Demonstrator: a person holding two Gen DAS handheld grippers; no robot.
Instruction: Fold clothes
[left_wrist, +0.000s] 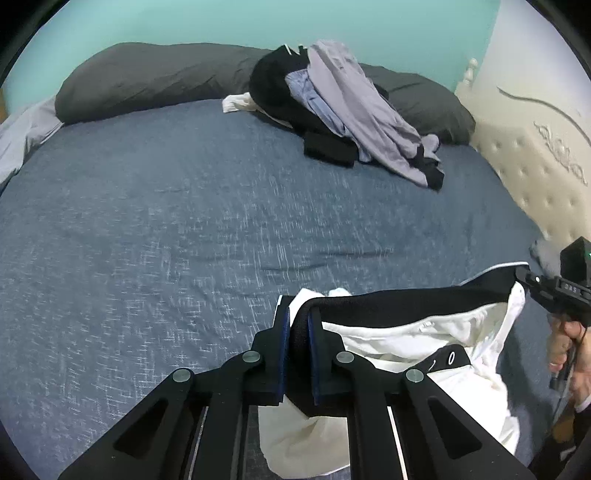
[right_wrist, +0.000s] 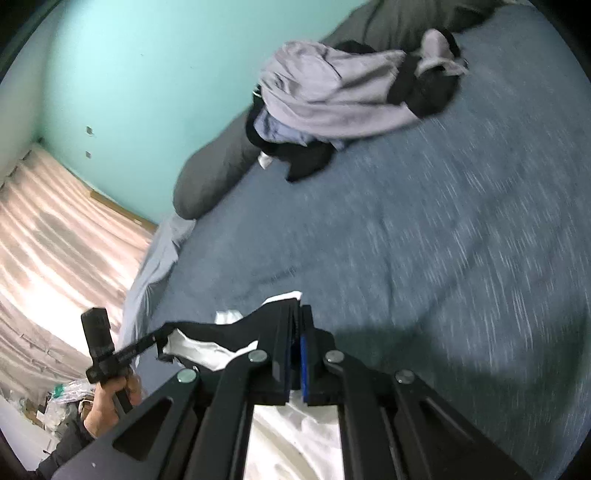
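Now, your left gripper (left_wrist: 298, 325) is clamped on the near end of the white garment with the black waistband (left_wrist: 406, 332), low over the blue bedsheet (left_wrist: 184, 221). That waistband runs taut, long axis left to right, across to your right gripper (right_wrist: 298, 325), pinched tight on the other end. I reckon you spread it flat next, hands kept apart along that line.

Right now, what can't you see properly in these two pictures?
- Black-and-white garment: lower part cut off by the left wrist view's bottom edge and hidden behind the left gripper; its type is unclear.
- Clothes pile: lower items buried under the grey top layer.
- Bed sheet: smeared by blur in the right wrist view.
- Right gripper: covers the cloth it pinches.
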